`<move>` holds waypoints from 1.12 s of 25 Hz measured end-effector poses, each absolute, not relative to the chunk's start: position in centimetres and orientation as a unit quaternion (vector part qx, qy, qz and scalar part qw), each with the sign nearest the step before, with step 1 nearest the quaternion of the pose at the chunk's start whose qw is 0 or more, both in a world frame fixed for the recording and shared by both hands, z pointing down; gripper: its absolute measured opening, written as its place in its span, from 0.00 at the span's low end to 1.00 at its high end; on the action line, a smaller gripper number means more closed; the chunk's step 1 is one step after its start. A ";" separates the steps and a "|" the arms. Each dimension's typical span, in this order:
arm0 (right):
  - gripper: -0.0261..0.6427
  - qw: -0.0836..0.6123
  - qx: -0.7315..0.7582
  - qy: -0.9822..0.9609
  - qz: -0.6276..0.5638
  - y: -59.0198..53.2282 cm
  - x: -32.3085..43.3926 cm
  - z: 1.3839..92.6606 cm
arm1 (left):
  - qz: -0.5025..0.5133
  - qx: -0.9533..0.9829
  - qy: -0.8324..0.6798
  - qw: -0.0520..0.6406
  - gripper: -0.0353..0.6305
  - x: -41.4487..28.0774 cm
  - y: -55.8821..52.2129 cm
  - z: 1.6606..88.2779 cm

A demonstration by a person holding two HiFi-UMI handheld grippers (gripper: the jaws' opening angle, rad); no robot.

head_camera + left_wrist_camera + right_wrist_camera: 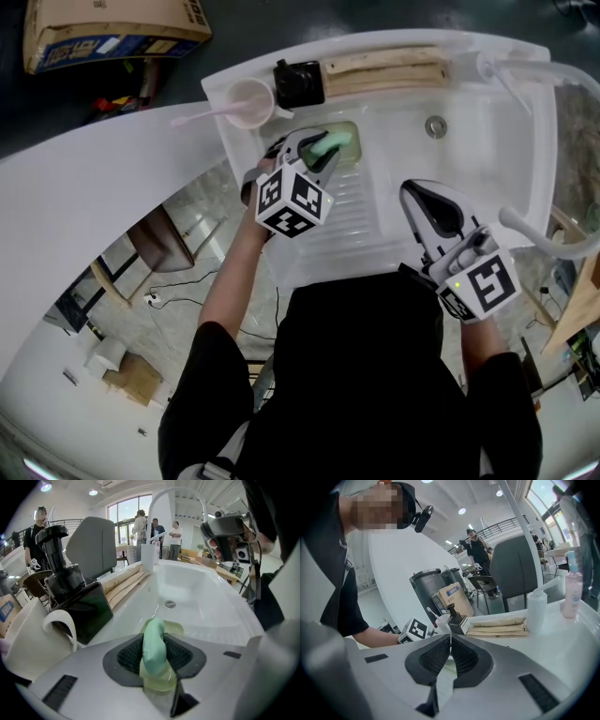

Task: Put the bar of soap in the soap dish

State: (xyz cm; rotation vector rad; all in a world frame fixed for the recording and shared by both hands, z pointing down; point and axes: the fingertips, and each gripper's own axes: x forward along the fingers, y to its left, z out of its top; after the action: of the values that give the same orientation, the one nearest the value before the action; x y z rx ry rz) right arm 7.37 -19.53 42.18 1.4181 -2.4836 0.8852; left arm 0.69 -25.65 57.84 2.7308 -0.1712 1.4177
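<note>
Holding the right hand-held gripper nearest, low over the front right of the white sink. Pressing its two dark ribbed pads flat together, with nothing between them. Pointing it slightly downward across the basin, well apart from the soap.

Clamping the pale green bar of soap in the left hand-held gripper, a little farther in and to the left. Spreading the jaws fairly wide to take it, both pads pressing on the bar's flat sides. Carrying the bar on edge, one rounded end sticking out past the jaw tips. Hanging it directly over the translucent yellow-green soap dish, at the left of the basin near the back ledge. Leaving it unclear whether the bar's lower end is touching the dish.

Looking past the dish to the round metal drain in the basin floor, off to the right.

Taking in, along the back ledge, a white cup with a toothbrush leaning out of it. Standing just beside the cup, a black pump dispenser. Lying to the right of that, a stack of folded beige towels.

Lying farthest off, beyond the sink on the dark floor, a cardboard box.
</note>
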 end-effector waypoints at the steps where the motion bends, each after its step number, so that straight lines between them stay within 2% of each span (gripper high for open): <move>1: 0.08 0.071 0.473 -0.827 0.295 -19.6 7.3 42.1 | 0.459 0.886 -0.054 0.030 0.25 0.7 -25.6 57.8; 28: 0.08 0.067 0.477 -0.826 0.292 -19.3 6.7 42.1 | 0.453 0.890 -0.027 0.037 0.28 0.8 -24.0 57.6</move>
State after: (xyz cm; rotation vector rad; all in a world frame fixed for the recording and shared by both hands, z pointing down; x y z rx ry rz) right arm 6.66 -19.32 42.11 1.4365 -2.4906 0.8808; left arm 0.84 -24.03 57.58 2.7323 -0.0835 1.3905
